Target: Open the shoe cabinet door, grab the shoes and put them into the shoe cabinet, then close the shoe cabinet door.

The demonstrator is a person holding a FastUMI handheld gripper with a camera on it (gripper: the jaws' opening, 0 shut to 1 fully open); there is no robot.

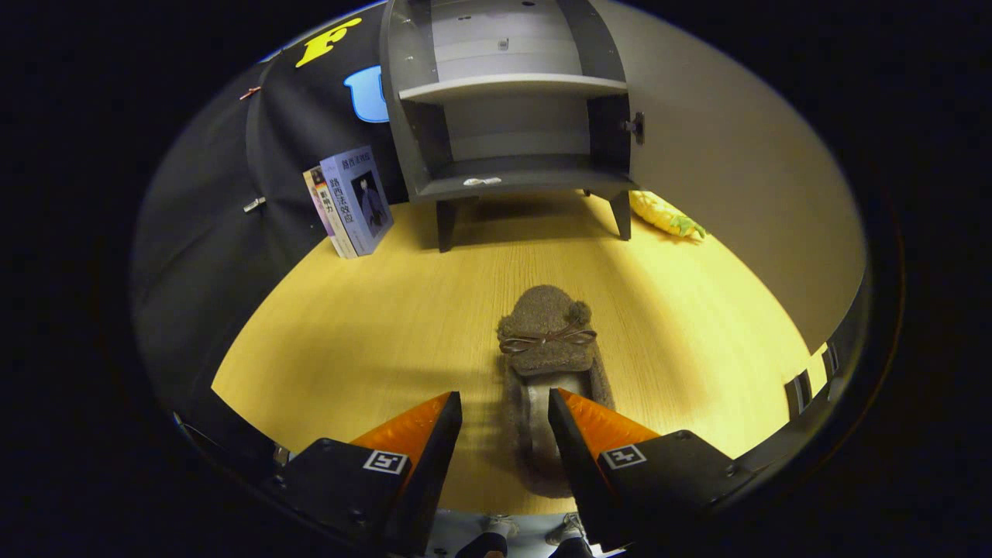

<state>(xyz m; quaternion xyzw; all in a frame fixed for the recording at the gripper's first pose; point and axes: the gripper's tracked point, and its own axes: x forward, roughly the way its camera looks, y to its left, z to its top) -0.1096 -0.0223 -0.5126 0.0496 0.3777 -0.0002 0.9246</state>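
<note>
I am holding my jaws (505, 415) released, with a clear gap between the two fingers, low over the light wooden table (372, 325). The fuzzy brown slipper with a thin bow across its top (549, 341) is lying on the table with its toe pointing away from me; its heel end is sitting in the gap, and my right finger (577, 434) is overlapping the slipper's opening, though I cannot tell whether it is touching. My left finger (422, 430) is standing apart from the slipper, over bare wood. Well beyond, the grey shoe cabinet on short legs (508, 116) is standing at the far side of the table with its door (736, 178) swung open to the right, showing its shelves. A few upright books (353, 203) are leaning against the booth wall left of the cabinet, and a yellow pineapple-like toy (665, 215) is lying by the cabinet's right leg.
</note>
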